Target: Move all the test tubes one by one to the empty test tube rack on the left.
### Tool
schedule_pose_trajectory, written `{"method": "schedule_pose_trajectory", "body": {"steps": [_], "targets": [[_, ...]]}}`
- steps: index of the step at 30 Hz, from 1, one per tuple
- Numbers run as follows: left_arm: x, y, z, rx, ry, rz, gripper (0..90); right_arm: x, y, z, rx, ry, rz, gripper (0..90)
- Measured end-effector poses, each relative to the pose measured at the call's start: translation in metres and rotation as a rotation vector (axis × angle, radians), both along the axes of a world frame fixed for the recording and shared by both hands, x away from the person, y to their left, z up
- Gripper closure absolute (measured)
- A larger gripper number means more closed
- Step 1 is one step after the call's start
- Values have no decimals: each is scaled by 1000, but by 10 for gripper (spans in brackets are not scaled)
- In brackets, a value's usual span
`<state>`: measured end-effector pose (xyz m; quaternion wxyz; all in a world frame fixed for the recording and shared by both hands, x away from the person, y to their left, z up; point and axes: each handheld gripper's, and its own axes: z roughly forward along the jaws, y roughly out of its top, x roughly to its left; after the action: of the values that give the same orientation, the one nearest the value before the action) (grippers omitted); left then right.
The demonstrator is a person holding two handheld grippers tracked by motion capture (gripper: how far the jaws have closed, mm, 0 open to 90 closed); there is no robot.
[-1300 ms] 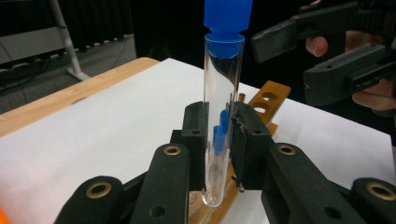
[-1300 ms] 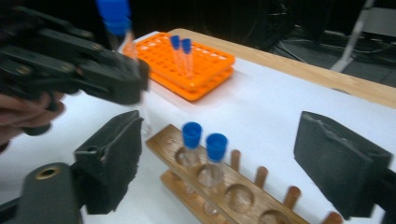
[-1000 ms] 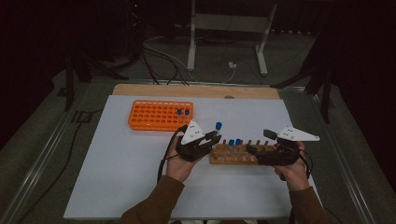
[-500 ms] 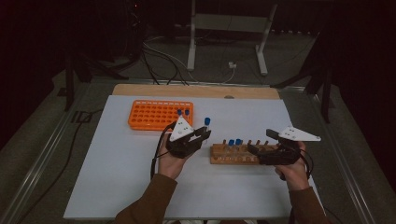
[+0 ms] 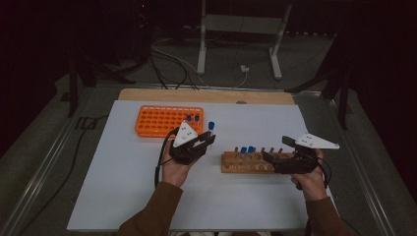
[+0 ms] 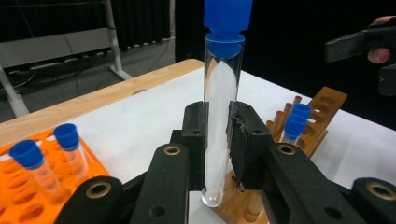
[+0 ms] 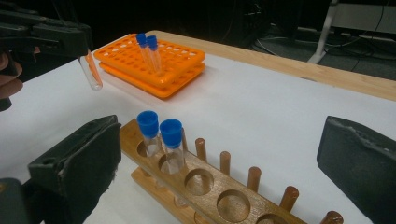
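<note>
Meanwhile, I held my left gripper (image 5: 209, 140) raised between the orange rack (image 5: 162, 120) and wooden rack (image 5: 246, 163), clamped on an upright blue-capped tube (image 6: 219, 116); my right gripper (image 5: 268, 157) rested level, jaws spread wide around the wooden rack's end.

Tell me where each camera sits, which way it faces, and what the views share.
High view: above the person's side, looking forward and down on the table; both forearms, left tool and right tool show.
Left gripper view: on the left tool, looking along its jaws shut on a tube; a fingertip shows far right.
Right gripper view: on the right tool, jaws open over the wooden rack; the other hand shows far left.
All three share both racks; the orange rack holds two tubes.
</note>
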<state>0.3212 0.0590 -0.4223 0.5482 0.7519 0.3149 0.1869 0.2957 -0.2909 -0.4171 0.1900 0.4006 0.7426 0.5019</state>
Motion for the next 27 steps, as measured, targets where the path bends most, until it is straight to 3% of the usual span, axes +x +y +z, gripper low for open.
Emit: {"method": "schedule_pose_trajectory", "body": {"steps": [27], "targets": [[10,26,1,30,-12,90,782,0,-1,-2,8,7,1,0]]}}
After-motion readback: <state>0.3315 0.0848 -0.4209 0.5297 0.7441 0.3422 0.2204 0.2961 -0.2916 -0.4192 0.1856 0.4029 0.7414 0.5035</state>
